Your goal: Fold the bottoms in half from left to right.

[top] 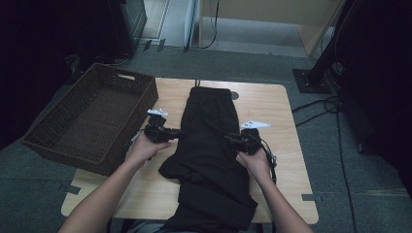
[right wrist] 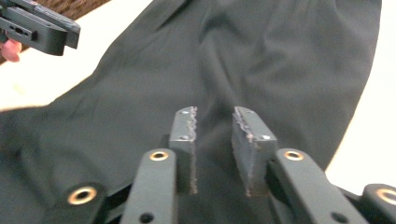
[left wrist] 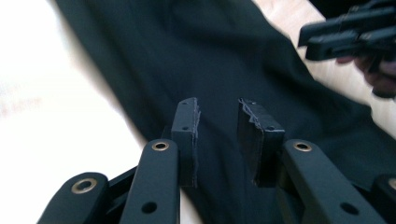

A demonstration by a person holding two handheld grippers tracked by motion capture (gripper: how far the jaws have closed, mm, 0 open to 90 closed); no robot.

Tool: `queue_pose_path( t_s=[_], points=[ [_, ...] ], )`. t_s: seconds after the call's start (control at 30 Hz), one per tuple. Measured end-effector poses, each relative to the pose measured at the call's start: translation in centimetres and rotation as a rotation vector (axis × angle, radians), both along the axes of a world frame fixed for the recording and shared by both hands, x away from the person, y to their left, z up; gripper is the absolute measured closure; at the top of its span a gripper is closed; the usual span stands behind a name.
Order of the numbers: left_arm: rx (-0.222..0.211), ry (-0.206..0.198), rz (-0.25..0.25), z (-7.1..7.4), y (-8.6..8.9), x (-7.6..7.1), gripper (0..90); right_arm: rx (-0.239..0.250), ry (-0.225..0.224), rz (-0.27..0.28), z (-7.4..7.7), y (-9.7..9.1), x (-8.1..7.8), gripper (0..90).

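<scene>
2 released grippers, left gripper (top: 179,132) and right gripper (top: 227,139), flank the black trousers (top: 209,145) on the table (top: 286,160).

High view looks down; both blurry gripper views closely share the black trousers (top: 210,145).

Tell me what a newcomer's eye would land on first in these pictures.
First, the black garment stretched down the middle of the pale wooden table, its near end bunched and hanging over the table's near edge. Next, the left gripper and right gripper facing each other across it at its two side edges, jaws parted with nothing between the pads. Then the brown wicker basket at the table's left.
</scene>
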State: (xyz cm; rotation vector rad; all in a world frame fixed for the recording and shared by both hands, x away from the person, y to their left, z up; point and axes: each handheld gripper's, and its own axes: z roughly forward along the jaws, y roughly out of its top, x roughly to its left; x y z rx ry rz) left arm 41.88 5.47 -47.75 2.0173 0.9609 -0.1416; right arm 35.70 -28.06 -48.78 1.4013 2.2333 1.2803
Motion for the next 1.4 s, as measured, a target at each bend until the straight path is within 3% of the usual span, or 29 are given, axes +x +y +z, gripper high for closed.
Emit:
queue_pose_path(
  t_s=[0.1,0.17,0.27,0.43,0.53,0.67,0.83,1.03,1.13,1.23,1.4],
  points=[
    [0.031,-0.016,0.004,-0.4,-1.5,1.3,71.8,0.003,0.009,-0.002,-0.5,1.1,1.8,76.8],
    [0.045,-0.021,0.004,-0.8,-2.2,1.9,72.6,-0.022,0.018,-0.005,-1.1,1.8,2.7,78.1],
    [0.065,-0.002,0.012,-1.7,-2.8,2.5,73.6,-0.041,0.037,-0.010,-1.9,2.4,3.7,78.7],
    [0.084,0.021,0.006,-2.9,-2.8,2.5,75.9,-0.067,0.058,-0.012,-2.7,2.6,4.0,79.4],
    [0.091,0.021,-0.004,-3.4,-2.8,2.3,76.0,-0.055,0.057,-0.009,-2.8,2.4,4.0,80.3],
    [0.082,0.030,-0.001,-3.5,-2.7,1.9,78.1,-0.035,0.049,-0.015,-3.1,2.2,3.4,81.2],
    [0.082,0.016,-0.016,-3.6,-2.8,0.1,80.2,-0.006,0.041,-0.019,-3.4,1.8,1.9,81.2],
    [0.095,0.009,-0.059,-3.5,-2.7,-2.7,79.7,-0.038,0.043,0.026,-3.1,1.7,-0.8,81.5],
    [0.086,0.012,-0.076,-3.5,-2.6,-4.0,77.4,-0.031,0.057,0.036,-3.1,1.6,-2.1,81.5],
    [0.084,0.018,-0.075,-3.3,-2.2,-3.9,69.1,-0.035,0.071,0.055,-2.8,1.7,-2.6,73.0],
    [0.044,0.010,-0.018,-2.1,-1.3,-2.4,60.1,-0.006,0.018,0.021,-1.9,1.0,-1.3,61.0]
  ],
)
